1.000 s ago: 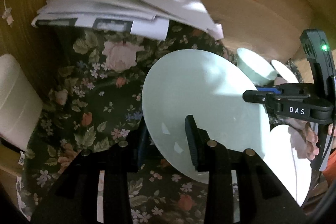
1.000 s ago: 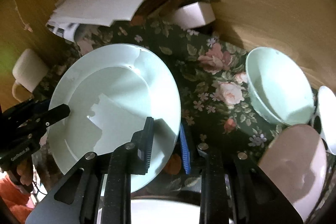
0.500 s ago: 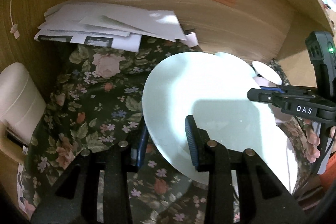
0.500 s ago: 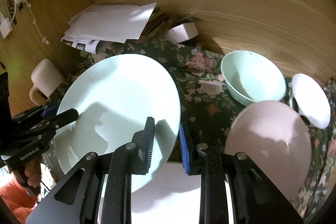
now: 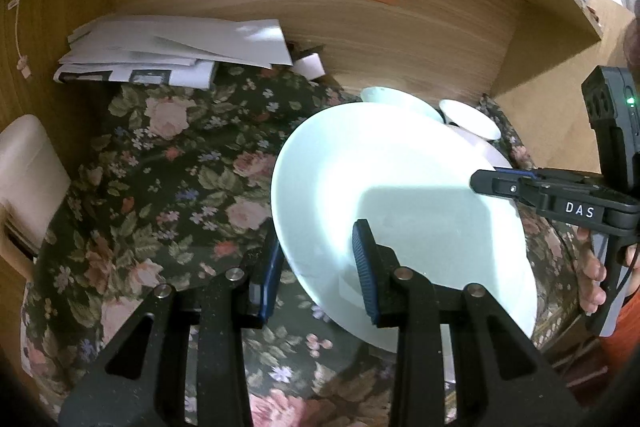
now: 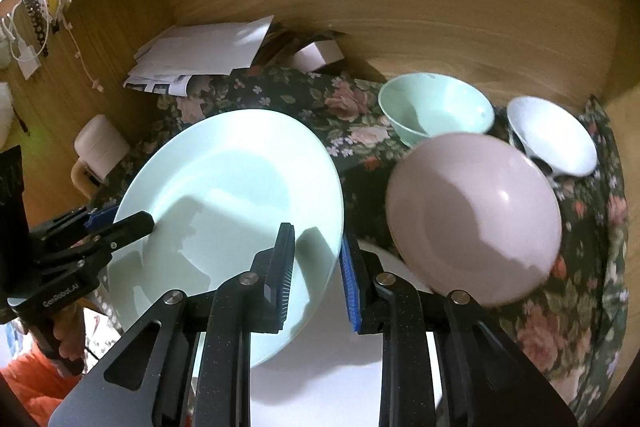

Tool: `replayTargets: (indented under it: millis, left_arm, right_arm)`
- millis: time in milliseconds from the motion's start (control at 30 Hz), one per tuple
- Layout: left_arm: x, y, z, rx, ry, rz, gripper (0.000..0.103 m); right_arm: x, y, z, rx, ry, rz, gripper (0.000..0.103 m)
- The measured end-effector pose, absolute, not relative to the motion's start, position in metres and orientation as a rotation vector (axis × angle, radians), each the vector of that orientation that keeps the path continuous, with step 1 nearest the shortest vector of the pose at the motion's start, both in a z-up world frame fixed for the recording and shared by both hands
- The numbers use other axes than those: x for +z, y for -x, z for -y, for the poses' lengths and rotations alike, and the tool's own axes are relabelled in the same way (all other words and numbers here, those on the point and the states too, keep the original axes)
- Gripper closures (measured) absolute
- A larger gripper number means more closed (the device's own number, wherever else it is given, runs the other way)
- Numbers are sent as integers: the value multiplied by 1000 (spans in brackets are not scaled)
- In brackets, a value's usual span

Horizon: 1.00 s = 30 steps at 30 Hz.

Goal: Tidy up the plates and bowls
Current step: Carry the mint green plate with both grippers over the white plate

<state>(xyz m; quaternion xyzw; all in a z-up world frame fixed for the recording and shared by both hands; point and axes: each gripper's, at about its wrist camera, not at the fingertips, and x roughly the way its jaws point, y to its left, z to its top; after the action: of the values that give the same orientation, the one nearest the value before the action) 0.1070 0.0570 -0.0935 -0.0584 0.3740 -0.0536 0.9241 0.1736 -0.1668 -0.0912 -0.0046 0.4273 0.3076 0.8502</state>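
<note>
A pale green plate (image 5: 400, 211) (image 6: 228, 227) is held in the air over the floral cloth (image 5: 160, 167). My left gripper (image 5: 316, 263) is shut on its left rim; it shows in the right wrist view (image 6: 116, 223). My right gripper (image 6: 316, 263) is shut on its right rim; it shows in the left wrist view (image 5: 500, 179). A pink plate (image 6: 472, 219) lies to the right, with a white plate (image 6: 320, 367) under my right gripper. A green bowl (image 6: 436, 107) and a white bowl (image 6: 552, 139) sit behind.
A stack of papers (image 5: 172, 55) and a small white box (image 5: 310, 65) lie against the wooden back wall (image 5: 360, 23). A cream mug (image 6: 100, 147) stands at the left. A wooden side panel (image 5: 552, 75) closes the right.
Both grippers have lifted the green plate up and back from the cloth. The bowls and pink plate now show lower and farther away.
</note>
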Motion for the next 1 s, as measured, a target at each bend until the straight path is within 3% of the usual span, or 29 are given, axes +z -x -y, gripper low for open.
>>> replayTargets:
  millis: [1000]
  left_arm:
    - [-137, -79, 0, -180, 85, -892, 69]
  right_arm:
    - [-136, -128, 228, 572, -105, -947, 82]
